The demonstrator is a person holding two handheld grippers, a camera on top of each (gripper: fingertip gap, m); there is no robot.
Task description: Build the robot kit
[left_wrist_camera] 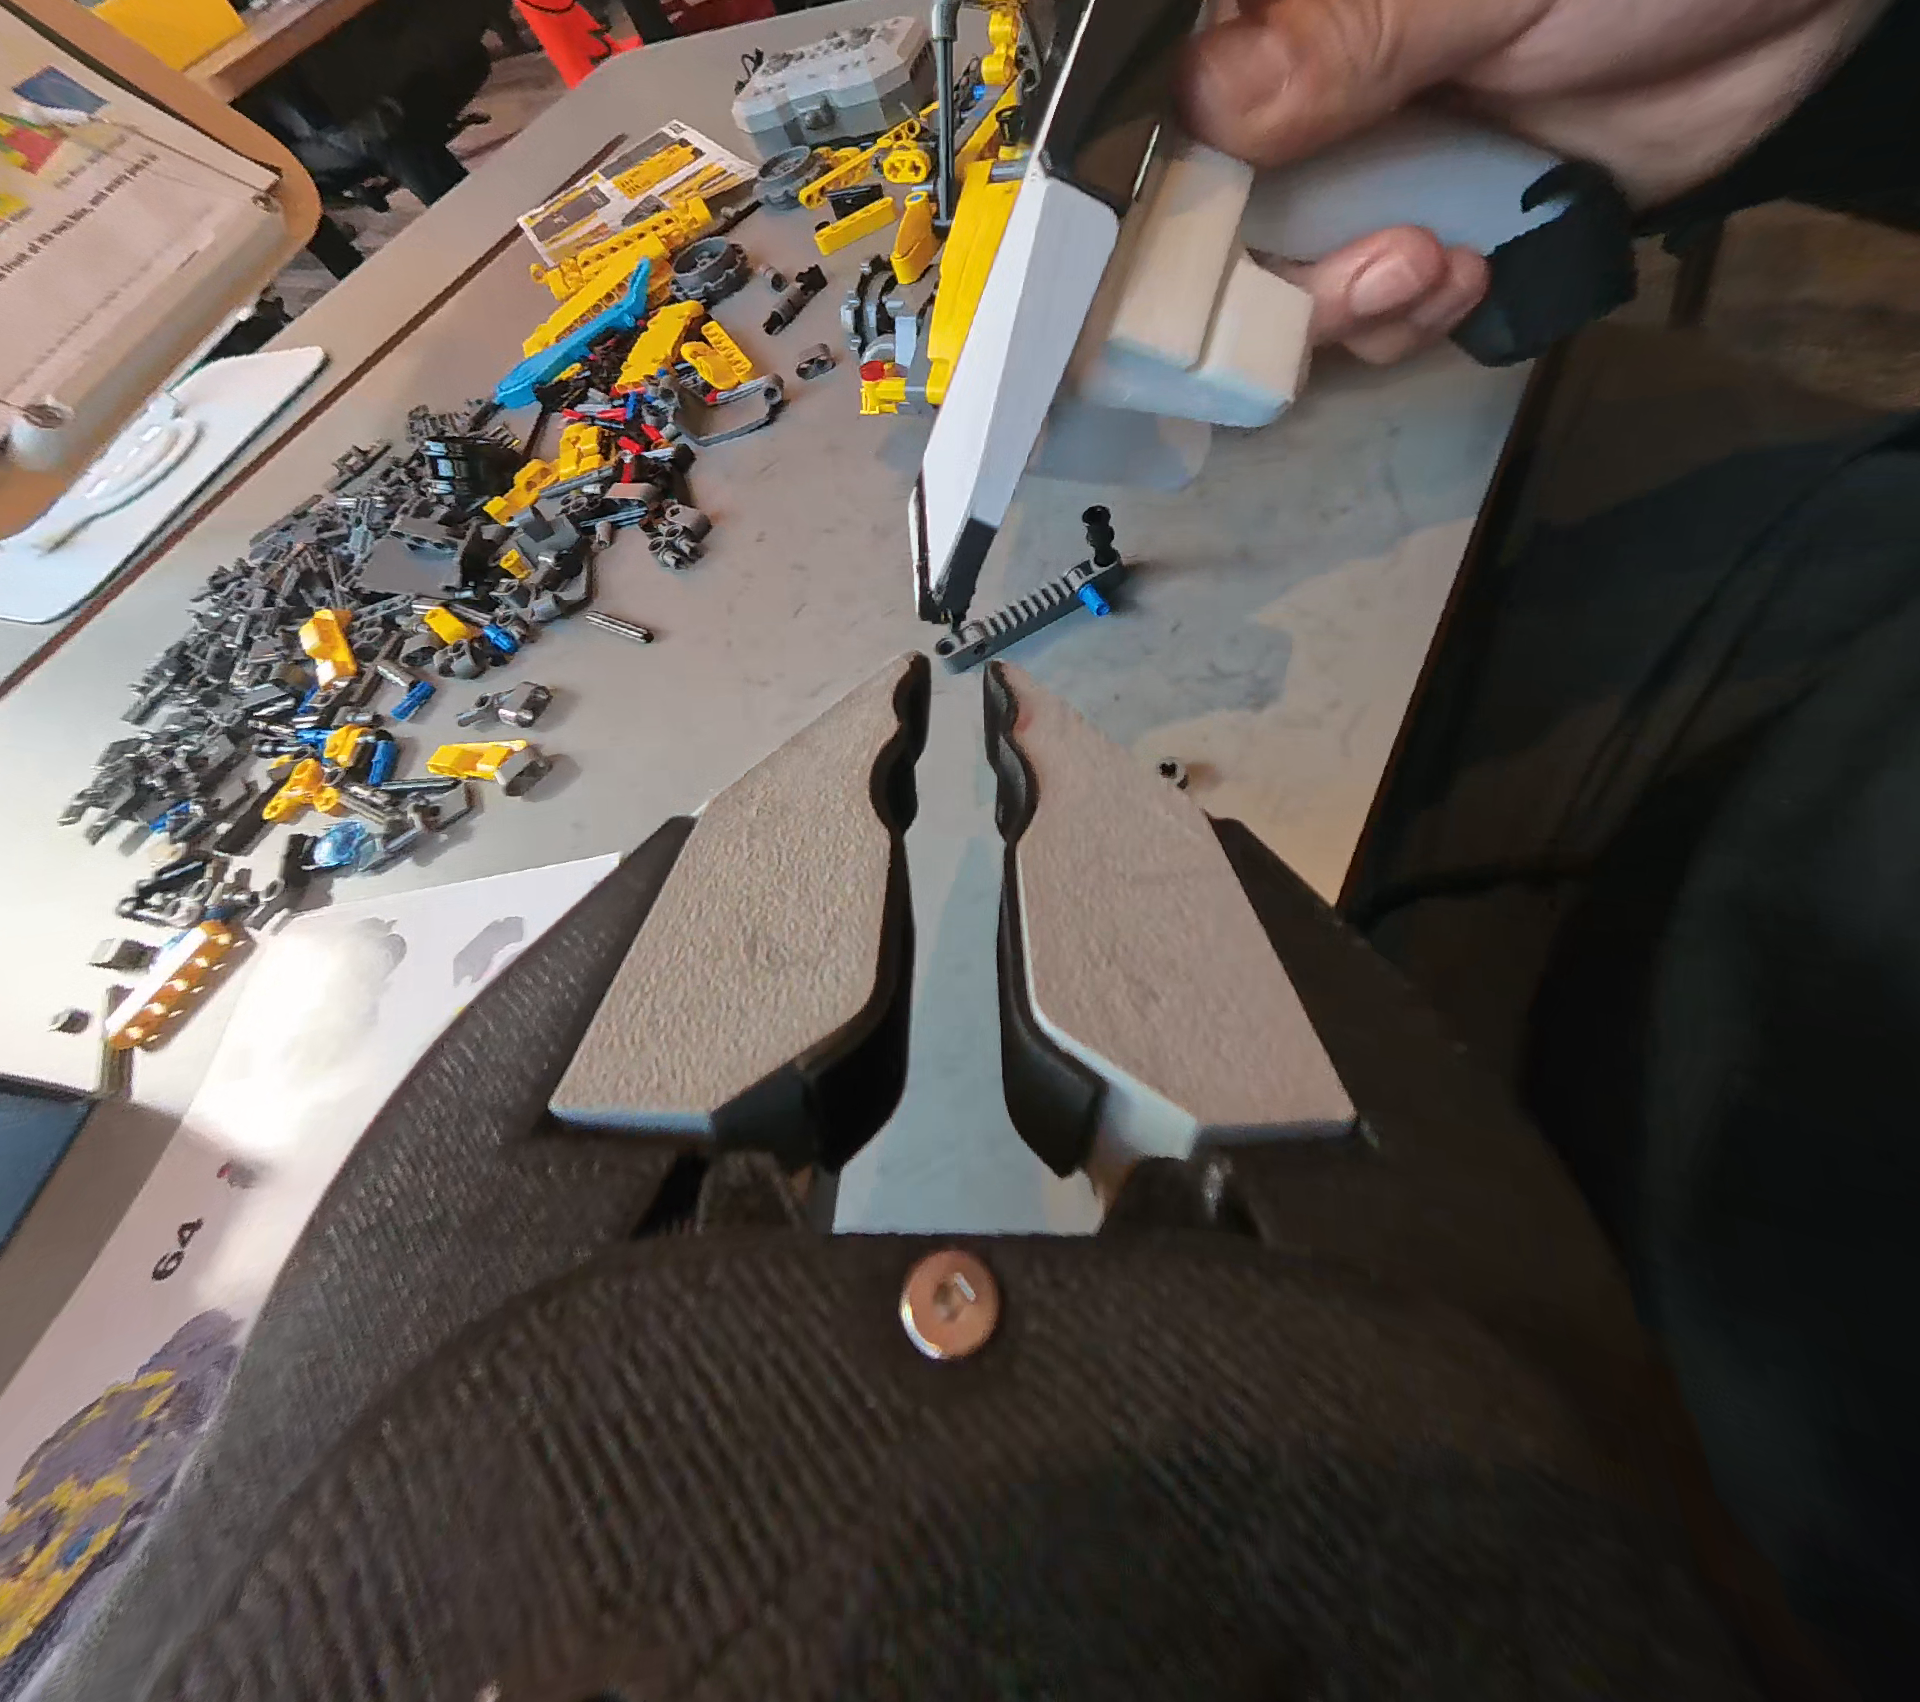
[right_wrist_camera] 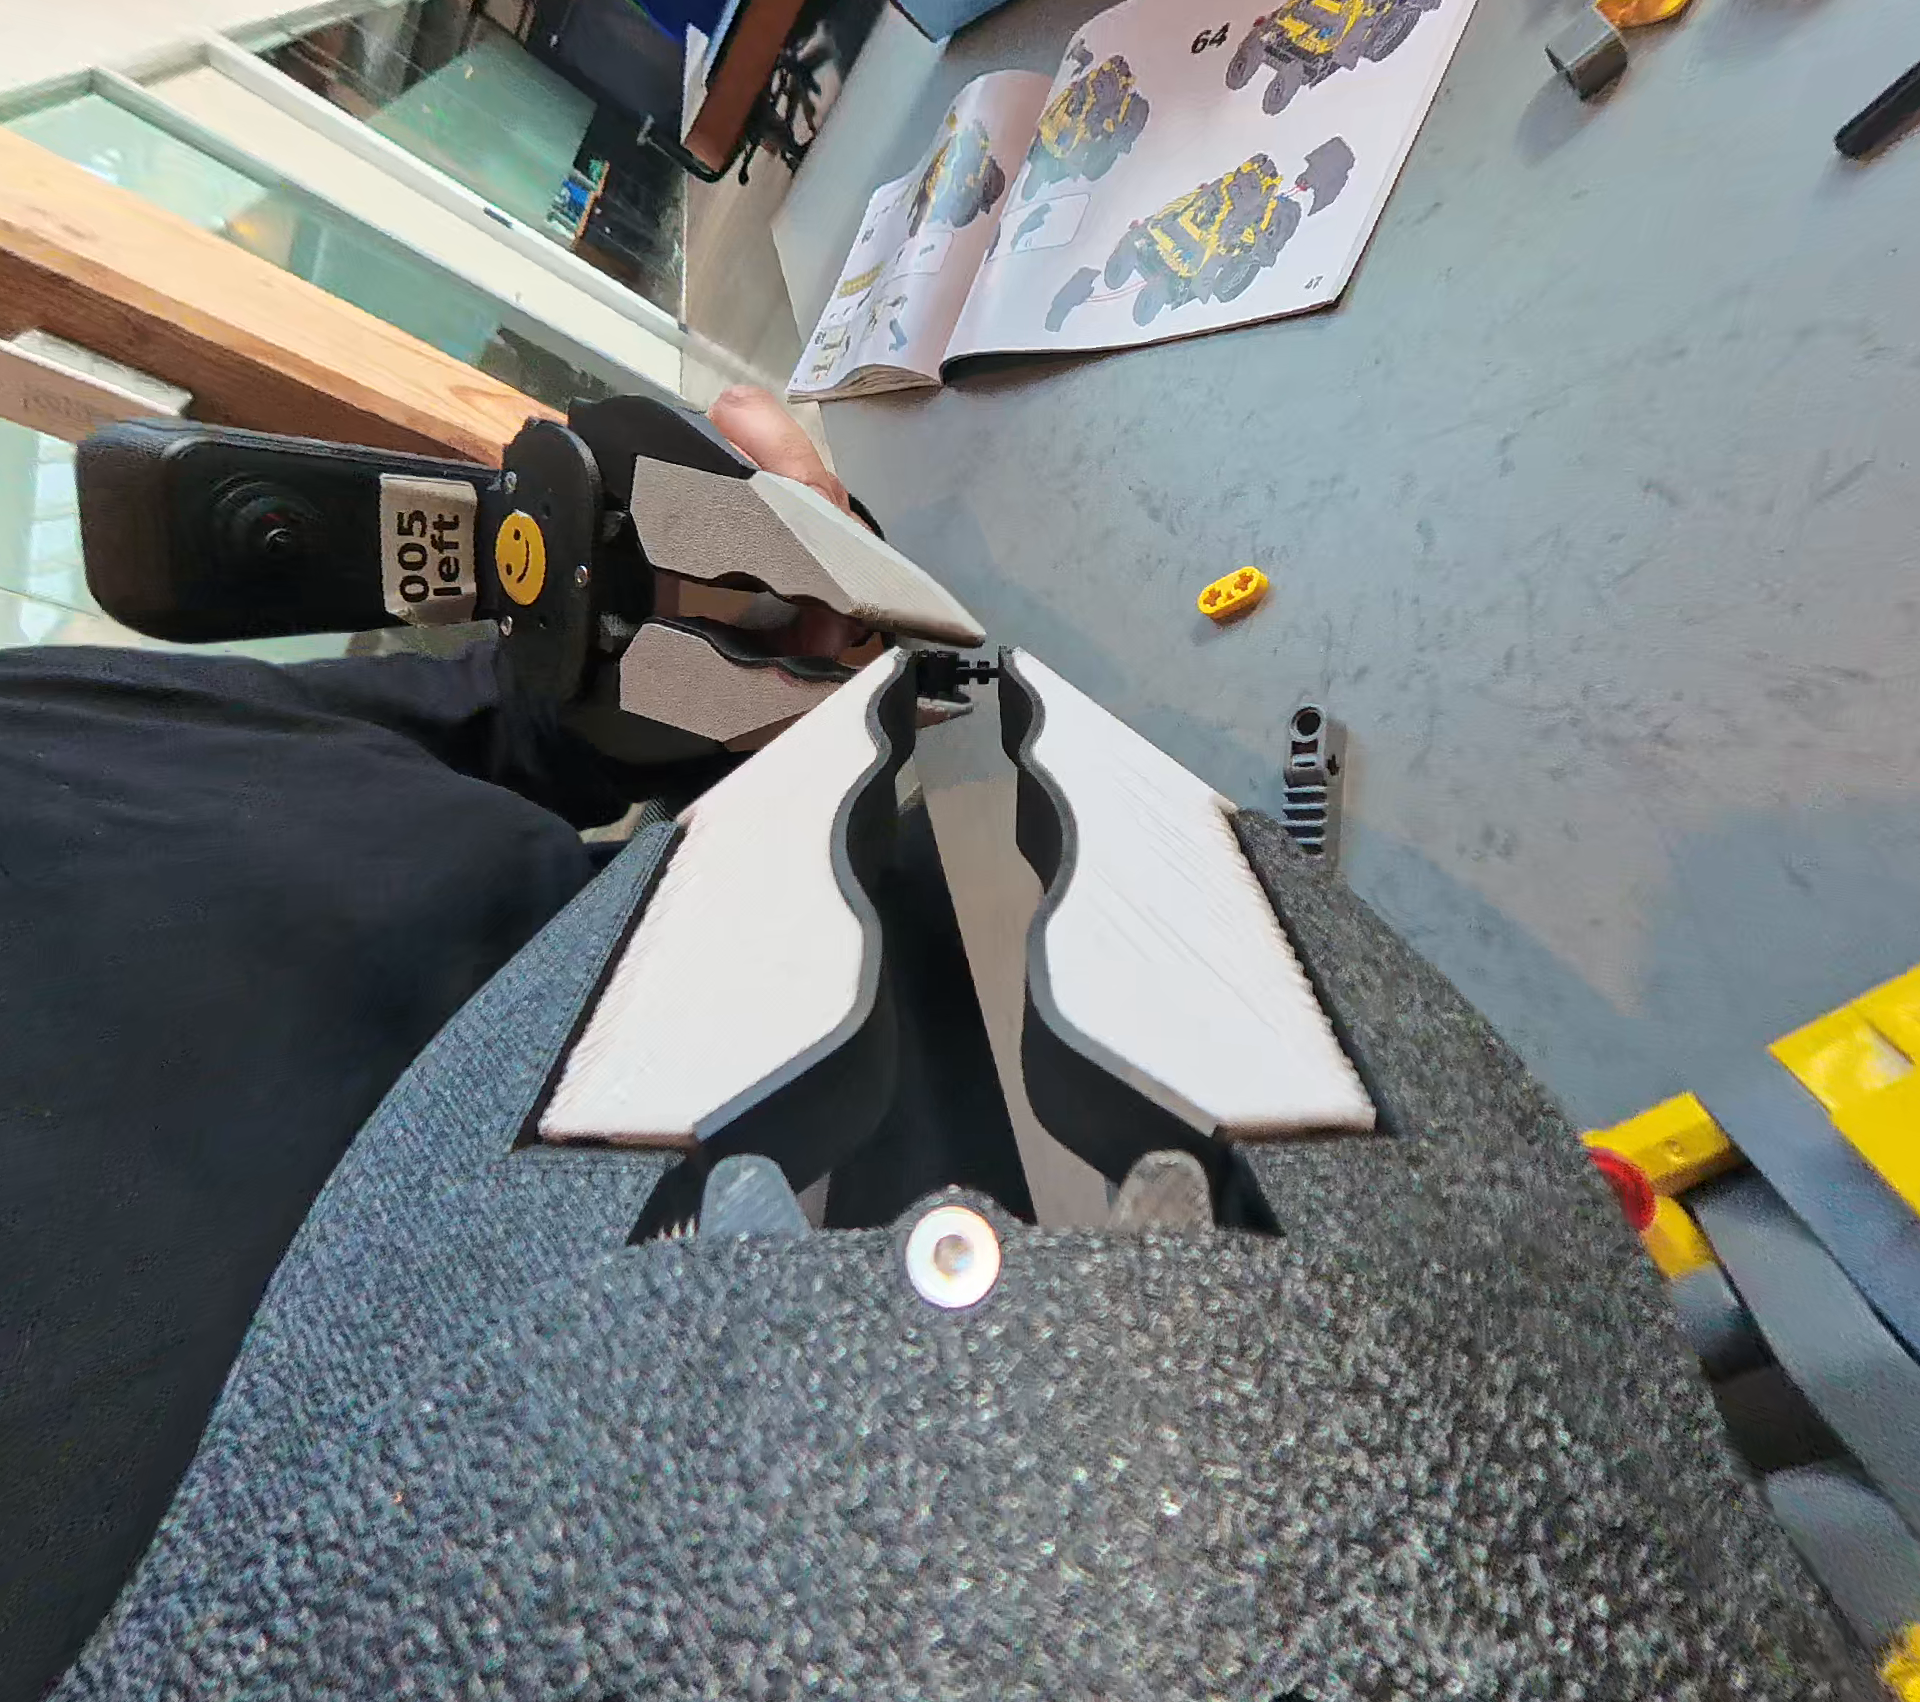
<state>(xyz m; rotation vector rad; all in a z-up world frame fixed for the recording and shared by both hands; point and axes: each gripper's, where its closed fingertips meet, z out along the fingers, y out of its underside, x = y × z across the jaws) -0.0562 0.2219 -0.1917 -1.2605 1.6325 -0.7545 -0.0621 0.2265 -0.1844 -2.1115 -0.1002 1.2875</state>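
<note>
The right gripper (right_wrist_camera: pixel 954 665) is clamped on a small black peg (right_wrist_camera: pixel 948 673), its tips poised at the near end of the grey toothed rack (left_wrist_camera: pixel 1023 613) lying on the table (left_wrist_camera: pixel 1299 613). The left gripper (left_wrist_camera: pixel 951 681) hovers just before that same end, jaws narrowly apart and empty. Beyond the rack stands a partly built yellow model (left_wrist_camera: pixel 966 270); left of the rack, a large heap of loose pieces (left_wrist_camera: pixel 416 613) lies unassembled, with an open instruction booklet (right_wrist_camera: pixel 1195 177) nearby.

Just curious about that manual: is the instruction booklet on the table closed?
No, the instruction booklet lies open on the grey table, its pages showing pictures of a yellow and grey vehicle.
</note>
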